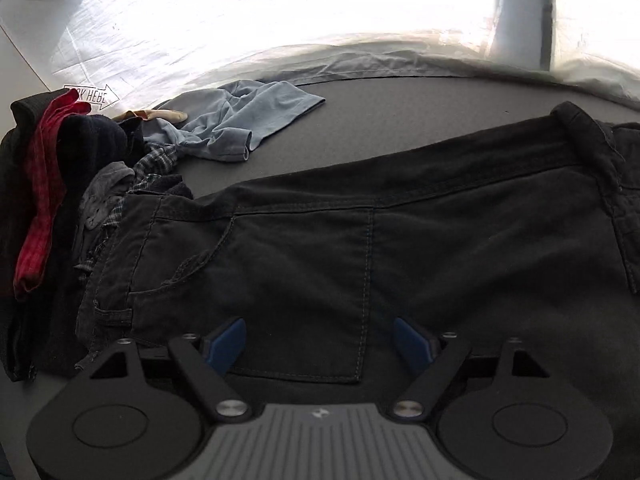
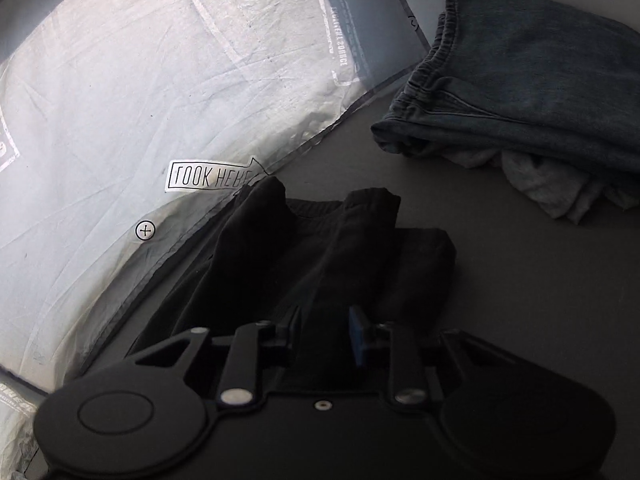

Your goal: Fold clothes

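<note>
Black trousers (image 1: 360,240) lie spread flat on the dark grey table (image 1: 400,120), waistband to the right. My left gripper (image 1: 320,340) hovers low over their back pocket, open wide, blue pads clear of the cloth. In the right wrist view the black trouser legs (image 2: 320,240) lie in long ridges towards the table's edge. My right gripper (image 2: 326,334) sits low over them with its jaws narrowly apart. A ridge of black cloth runs into the gap. The right blue pad (image 2: 357,336) shows its bare face, so I see no pinch.
A heap of unfolded clothes sits at the left: a red garment (image 1: 40,184), a light blue one (image 1: 240,120), checked cloth (image 1: 156,160). Folded blue jeans (image 2: 520,80) rest on a grey garment (image 2: 552,188) at the right. A white sheet (image 2: 160,80) hangs beyond the table.
</note>
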